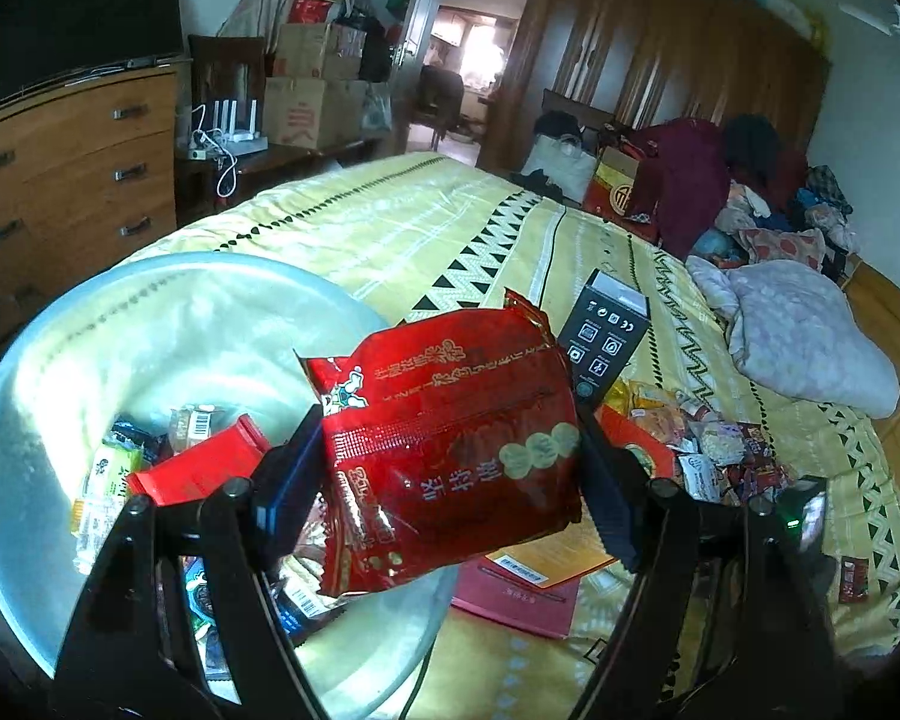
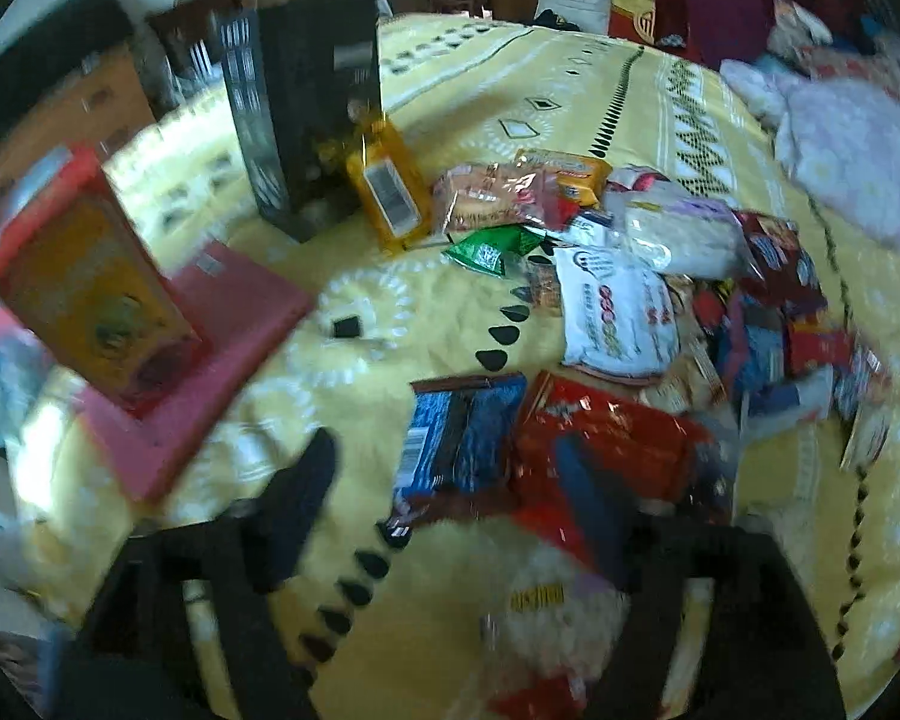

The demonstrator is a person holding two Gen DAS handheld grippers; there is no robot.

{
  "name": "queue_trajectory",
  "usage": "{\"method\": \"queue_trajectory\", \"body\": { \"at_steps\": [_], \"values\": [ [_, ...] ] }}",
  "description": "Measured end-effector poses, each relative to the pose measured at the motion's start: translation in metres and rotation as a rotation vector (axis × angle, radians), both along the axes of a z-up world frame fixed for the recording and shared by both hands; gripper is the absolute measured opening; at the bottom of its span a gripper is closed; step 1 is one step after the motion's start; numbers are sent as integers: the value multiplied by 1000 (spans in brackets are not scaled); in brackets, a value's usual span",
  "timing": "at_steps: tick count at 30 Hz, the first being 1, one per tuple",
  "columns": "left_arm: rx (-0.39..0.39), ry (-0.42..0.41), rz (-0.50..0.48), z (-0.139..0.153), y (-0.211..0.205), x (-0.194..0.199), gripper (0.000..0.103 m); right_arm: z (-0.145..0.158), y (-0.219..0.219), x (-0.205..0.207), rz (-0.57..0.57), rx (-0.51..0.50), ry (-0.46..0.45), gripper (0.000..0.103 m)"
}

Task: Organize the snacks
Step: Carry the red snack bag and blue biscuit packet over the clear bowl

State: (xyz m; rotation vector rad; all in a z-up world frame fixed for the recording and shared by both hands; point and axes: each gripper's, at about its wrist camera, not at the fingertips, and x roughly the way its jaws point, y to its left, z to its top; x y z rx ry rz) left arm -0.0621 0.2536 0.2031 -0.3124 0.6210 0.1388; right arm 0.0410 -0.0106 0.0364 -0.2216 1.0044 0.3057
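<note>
My left gripper [image 1: 450,456] is shut on a large red snack bag [image 1: 450,438] and holds it over the right rim of a big pale basin [image 1: 168,312]. The basin holds several snack packets, including a red one [image 1: 198,468]. My right gripper [image 2: 462,492] is open, low over the yellow bedspread, with a blue packet [image 2: 459,438] and a red packet [image 2: 612,438] between and just beyond its fingers. A pile of mixed snack packets [image 2: 660,276] lies further right. The right wrist view is blurred.
A dark upright box [image 2: 306,114] stands on the bed, with an orange bag [image 2: 390,186] leaning by it. A red-orange box [image 2: 84,282] sits on a pink flat box [image 2: 210,354]. Pillows and clothes [image 1: 798,324] lie at the far right. A dresser [image 1: 72,174] stands left.
</note>
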Motion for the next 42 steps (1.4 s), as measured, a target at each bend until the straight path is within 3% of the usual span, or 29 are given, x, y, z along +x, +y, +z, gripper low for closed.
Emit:
{"method": "queue_trajectory", "body": {
  "at_steps": [4,8,13,15,17,21,23,27,32,36,42],
  "values": [
    [-7,11,2,-3,4,1,78,-24,19,0,9,-52,22,88],
    [-9,19,-5,-4,3,2,78,-53,10,9,-33,-28,81,68],
    [-10,34,-6,-9,3,5,78,-55,-7,20,-89,92,80,71],
    [-15,40,-3,-10,3,7,78,-52,-14,24,-121,166,105,79],
    [-16,43,-3,-12,2,8,78,-53,-18,27,-153,170,111,78],
    [-1,37,-6,-10,-2,6,78,-53,-20,21,-163,146,87,53],
    [5,28,-1,-8,-1,4,78,-47,-22,14,-162,160,71,51],
    [2,1,6,-1,6,-3,78,-10,-18,-2,-141,177,-23,50],
    [12,-40,38,14,22,-14,78,69,-6,-8,-93,218,-189,50],
    [32,-66,85,28,40,-20,78,144,33,-11,7,289,-316,50],
    [69,-77,182,38,68,-27,78,214,125,-10,253,460,-315,50]
  ]
}}
